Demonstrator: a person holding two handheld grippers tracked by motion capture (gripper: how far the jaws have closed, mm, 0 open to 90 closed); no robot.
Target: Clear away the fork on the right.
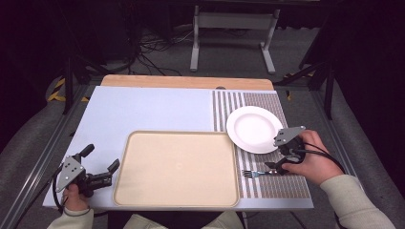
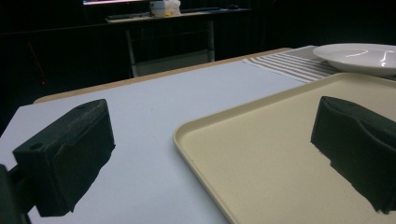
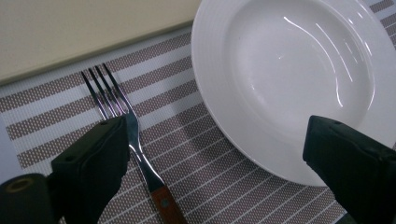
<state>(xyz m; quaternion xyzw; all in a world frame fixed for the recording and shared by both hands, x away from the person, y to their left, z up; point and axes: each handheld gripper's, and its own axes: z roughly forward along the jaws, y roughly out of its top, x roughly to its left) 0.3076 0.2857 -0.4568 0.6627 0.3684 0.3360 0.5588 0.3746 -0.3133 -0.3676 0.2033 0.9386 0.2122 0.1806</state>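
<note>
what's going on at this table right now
A person holds a two-jaw gripper in each hand. The right gripper is low over a fork lying on the striped placemat, just beside the white plate; its jaws are open, one on either side of the fork, nothing grasped yet. The left gripper sits open at the left edge of the beige tray, holding nothing. It looks like the fork is about to be picked up.

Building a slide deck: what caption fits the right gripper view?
Open right gripper poised over a wooden-handled fork beside a white plate on a striped placemat.
</note>
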